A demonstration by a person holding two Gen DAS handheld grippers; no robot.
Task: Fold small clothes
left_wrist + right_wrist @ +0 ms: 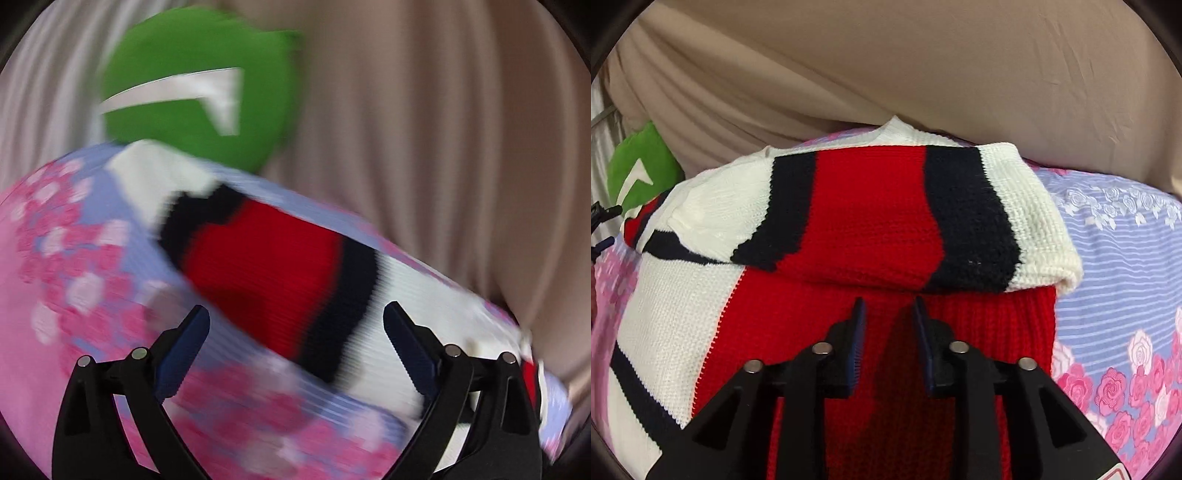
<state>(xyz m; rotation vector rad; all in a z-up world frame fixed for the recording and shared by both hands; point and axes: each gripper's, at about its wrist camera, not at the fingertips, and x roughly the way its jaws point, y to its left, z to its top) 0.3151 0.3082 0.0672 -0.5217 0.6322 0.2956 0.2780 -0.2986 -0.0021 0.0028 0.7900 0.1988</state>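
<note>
Red, white and navy knit: a small striped sweater (849,221) lies on a bed sheet (1119,258) printed with pink roses on lilac stripes. Its upper part is folded down over the lower, the fold edge running across just ahead of the right claw (888,310). One sleeve end trails off to the left side of that view.

Right claw: jaws part open with a narrow gap, hanging over the red lower panel of the sweater. Nothing sits between the pads; no cloth is gripped.

Left claw (295,314): jaws spread wide, empty, poised above the same sweater (266,258). This view is heavily blurred, so whether the tips touch the knit cannot be told.

A green cushion (195,85) with a white mark rests beyond the sweater at the far edge of the bed, seen small at the left edge of the right-hand view. A beige draped cloth (923,66) hangs behind the bed and fills the background in both views.
</note>
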